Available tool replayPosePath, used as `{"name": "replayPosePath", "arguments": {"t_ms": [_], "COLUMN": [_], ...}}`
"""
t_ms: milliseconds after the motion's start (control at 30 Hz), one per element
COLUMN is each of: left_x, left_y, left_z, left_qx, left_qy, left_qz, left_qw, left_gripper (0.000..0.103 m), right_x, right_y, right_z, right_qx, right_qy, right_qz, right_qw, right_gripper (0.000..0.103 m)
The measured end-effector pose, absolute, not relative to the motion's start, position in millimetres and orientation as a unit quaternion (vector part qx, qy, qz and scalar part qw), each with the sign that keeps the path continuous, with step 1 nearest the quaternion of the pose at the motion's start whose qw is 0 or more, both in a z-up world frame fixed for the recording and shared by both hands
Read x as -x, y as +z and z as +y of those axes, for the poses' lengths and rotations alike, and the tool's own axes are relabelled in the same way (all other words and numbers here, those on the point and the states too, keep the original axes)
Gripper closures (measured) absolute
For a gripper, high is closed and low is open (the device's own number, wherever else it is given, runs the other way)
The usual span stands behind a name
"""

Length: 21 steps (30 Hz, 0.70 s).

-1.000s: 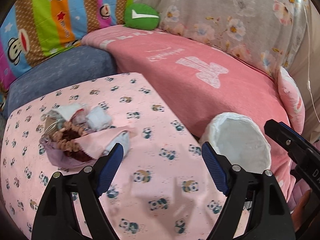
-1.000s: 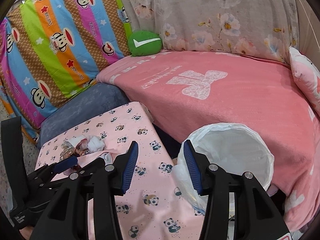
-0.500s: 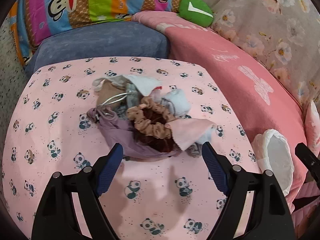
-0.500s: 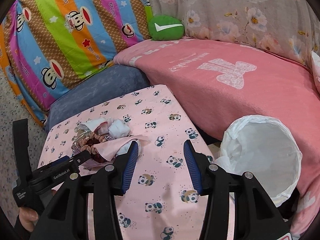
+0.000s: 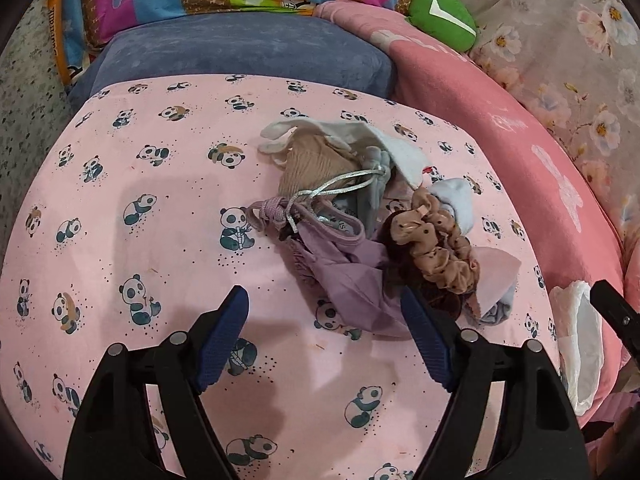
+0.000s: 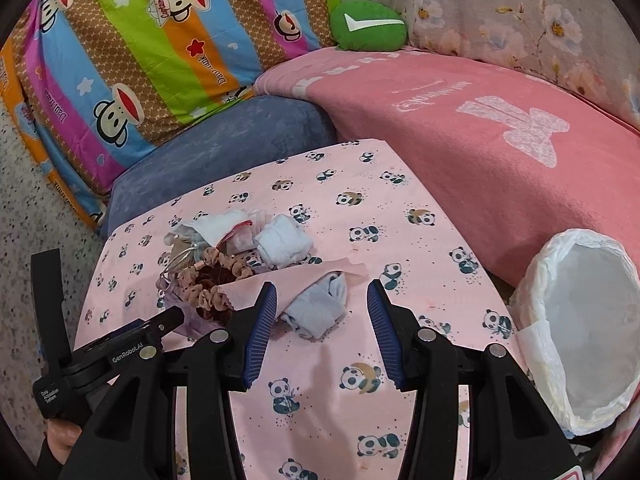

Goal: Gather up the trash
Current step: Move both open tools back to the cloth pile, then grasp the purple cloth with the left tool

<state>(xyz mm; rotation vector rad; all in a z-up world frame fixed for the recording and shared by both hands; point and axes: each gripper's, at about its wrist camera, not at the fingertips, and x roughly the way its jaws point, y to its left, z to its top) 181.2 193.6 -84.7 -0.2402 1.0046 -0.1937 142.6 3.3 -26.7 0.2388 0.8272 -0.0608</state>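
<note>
A heap of trash lies on the pink panda cloth [image 5: 160, 264]: a purple cloth bag [image 5: 344, 276], a brown dotted scrunchie [image 5: 436, 252], beige and white rags [image 5: 312, 164], a silver cord [image 5: 336, 188] and a pink sheet [image 5: 496, 276]. My left gripper [image 5: 322, 304] hovers at the heap's near edge, its jaws closing. The purple bag's lower edge lies between them by the right finger, and no pad presses on it. My right gripper [image 6: 320, 292] is open over a pale grey-blue wad [image 6: 316, 308] at the heap's right end. The white-lined bin [image 6: 580, 320] stands off the table's right edge.
A blue cushion [image 6: 224, 140] and a striped monkey pillow [image 6: 140, 40] lie behind the table. A pink blanket [image 6: 480, 120] covers the sofa on the right, with a green cushion [image 6: 368, 28] at the back. Speckled floor [image 6: 24, 220] lies to the left.
Both grippers have come down and in toward the heap. The left view has swung from the bin side to over the heap. The left jaws have narrowed slightly.
</note>
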Motion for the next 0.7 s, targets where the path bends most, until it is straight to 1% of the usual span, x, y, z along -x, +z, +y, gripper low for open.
{"name": "replayPosePath", "arguments": {"t_ms": [167, 233, 267, 333, 367, 400, 433, 500, 600, 700], "left_x": [-189, -192, -192, -193, -193, -193, -193, -192, -190, -189], "left_y": [-93, -95, -96, -97, -97, -98, -99, -98, -95, -90], "left_z": [197, 198, 197, 196, 195, 195, 194, 193, 190, 188], "left_qx": [0.122, 0.123, 0.123, 0.122, 0.122, 0.123, 0.124, 0.123, 0.119, 0.12], "left_qy": [-0.106, -0.114, -0.119, -0.127, -0.131, -0.135, -0.14, -0.146, -0.149, -0.149], "left_qz": [0.489, 0.491, 0.492, 0.495, 0.496, 0.498, 0.5, 0.501, 0.498, 0.496], "left_qw": [0.857, 0.855, 0.853, 0.851, 0.849, 0.848, 0.846, 0.844, 0.846, 0.847], "left_gripper": [0.039, 0.048, 0.05, 0.059, 0.063, 0.07, 0.076, 0.083, 0.091, 0.094], "right_x": [-171, -180, -185, -192, -195, -197, -199, -201, -199, -195], "right_y": [-40, -46, -50, -57, -62, -67, -72, -80, -87, -87], "right_z": [18, 22, 25, 29, 31, 32, 34, 35, 37, 38], "right_qx": [-0.107, -0.102, -0.1, -0.096, -0.093, -0.091, -0.091, -0.09, -0.085, -0.089], "right_qy": [-0.017, -0.015, -0.013, -0.011, -0.01, -0.009, -0.007, -0.002, 0.002, 0.009], "right_qz": [0.415, 0.421, 0.425, 0.433, 0.438, 0.446, 0.453, 0.463, 0.468, 0.466], "right_qw": [0.903, 0.901, 0.9, 0.896, 0.894, 0.891, 0.887, 0.882, 0.88, 0.88], "right_gripper": [0.055, 0.056, 0.058, 0.06, 0.063, 0.069, 0.072, 0.085, 0.097, 0.101]}}
